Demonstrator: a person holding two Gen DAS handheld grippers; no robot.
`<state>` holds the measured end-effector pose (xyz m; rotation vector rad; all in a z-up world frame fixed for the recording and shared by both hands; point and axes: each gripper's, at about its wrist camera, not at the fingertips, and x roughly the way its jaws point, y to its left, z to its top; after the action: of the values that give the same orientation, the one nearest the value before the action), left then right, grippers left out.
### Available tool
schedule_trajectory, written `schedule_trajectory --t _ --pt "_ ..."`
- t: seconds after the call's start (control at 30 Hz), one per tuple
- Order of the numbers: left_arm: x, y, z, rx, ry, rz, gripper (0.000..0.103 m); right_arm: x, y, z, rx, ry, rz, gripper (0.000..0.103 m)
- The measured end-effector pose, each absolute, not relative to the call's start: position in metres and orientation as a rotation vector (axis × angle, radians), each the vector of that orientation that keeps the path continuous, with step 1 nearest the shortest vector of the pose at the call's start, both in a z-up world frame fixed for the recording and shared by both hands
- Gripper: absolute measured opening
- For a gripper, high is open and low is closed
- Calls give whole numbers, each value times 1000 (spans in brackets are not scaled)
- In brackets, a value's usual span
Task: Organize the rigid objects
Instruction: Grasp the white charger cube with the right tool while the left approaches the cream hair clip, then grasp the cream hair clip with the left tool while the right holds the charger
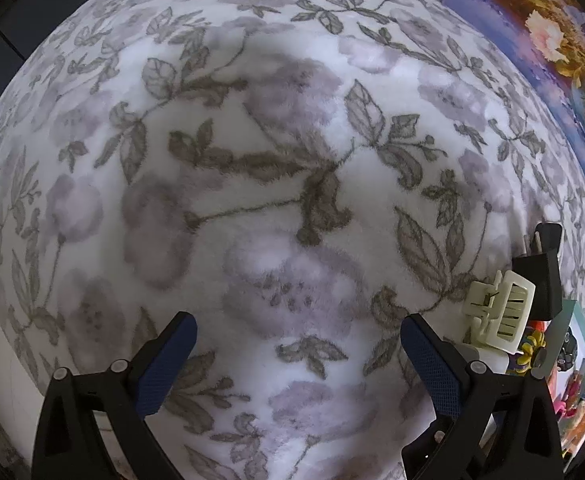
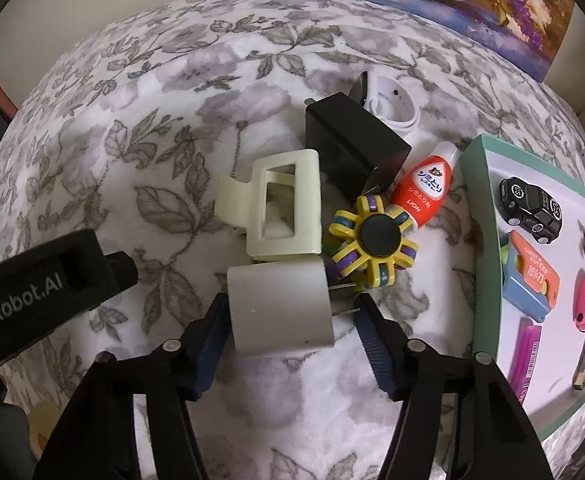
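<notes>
Green box (image 2: pixel 477 240) cut off at the right edge; spinner (image 2: pixel 373 237) hides the black adapter's (image 2: pixel 352 140) near corner

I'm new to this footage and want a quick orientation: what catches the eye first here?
In the right wrist view, a cluster of small things on the floral blanket: a cream hair claw, a yellow spinner and a red bottle. The open right gripper straddles a white plug adapter. To the right lies a green-rimmed box holding a black toy car.
</notes>
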<state>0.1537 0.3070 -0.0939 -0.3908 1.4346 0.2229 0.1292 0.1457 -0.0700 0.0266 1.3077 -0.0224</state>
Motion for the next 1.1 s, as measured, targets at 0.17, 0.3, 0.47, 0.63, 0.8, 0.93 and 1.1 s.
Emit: schedule_trajectory --t 0.17,0.3,0.47,0.63,0.8,0.93,1.1 --pt "153 304 -82 -389 1424 230 103 129 143 -69 37 1316 -4 60" --pt "153 298 -74 -382 1413 224 103 131 140 -69 52 1330 21 60" --pt "155 294 -67 -383 1400 221 103 127 133 -55 77 1334 46 60" --pt "156 293 -60 -387 1387 214 103 128 123 -45 116 1332 59 60" --pt "156 290 -55 -383 1377 211 103 123 112 -24 145 1301 67 60" --pt "156 285 -53 -377 1373 201 103 122 100 -11 170 1268 63 60" --pt "159 278 -52 -357 1371 183 103 124 76 -6 202 1247 -2 60"
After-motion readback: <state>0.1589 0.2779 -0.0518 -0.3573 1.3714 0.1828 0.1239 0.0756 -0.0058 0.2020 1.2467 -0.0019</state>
